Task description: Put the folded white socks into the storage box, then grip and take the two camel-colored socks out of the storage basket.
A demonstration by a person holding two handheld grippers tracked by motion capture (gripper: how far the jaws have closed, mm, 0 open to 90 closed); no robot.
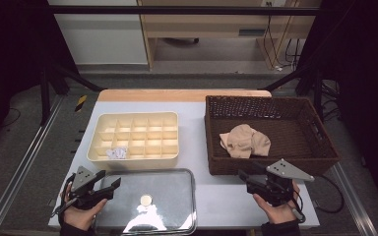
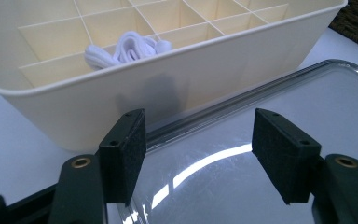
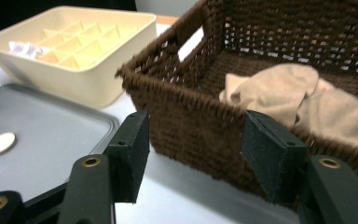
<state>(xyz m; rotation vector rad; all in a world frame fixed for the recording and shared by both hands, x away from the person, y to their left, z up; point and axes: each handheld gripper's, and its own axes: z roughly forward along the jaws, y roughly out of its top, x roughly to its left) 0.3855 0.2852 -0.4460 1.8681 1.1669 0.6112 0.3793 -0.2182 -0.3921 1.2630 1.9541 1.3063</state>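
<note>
A cream divided box [image 1: 169, 156] stands at the table's middle left, with a small white rolled cloth [image 1: 117, 153] in its near-left compartment [image 2: 126, 49]. In front of it lies a clear lid [image 1: 177, 196] with a round beige disc [image 1: 146, 200] on it. To the right, a brown wicker basket [image 1: 275, 165] holds a beige cloth [image 1: 244, 140]. My left gripper [image 1: 109, 179] hovers over the lid's near-left corner, open and empty [image 2: 198, 122]. My right gripper [image 1: 244, 175] faces the basket's front wall [image 3: 182, 100], open with nothing between its pads [image 3: 196, 122].
The white table [image 1: 197, 128] has a wooden strip along its far edge. Bare tabletop runs between the box and the basket, and in front of the basket. Dark frame bars and cables stand beyond the table.
</note>
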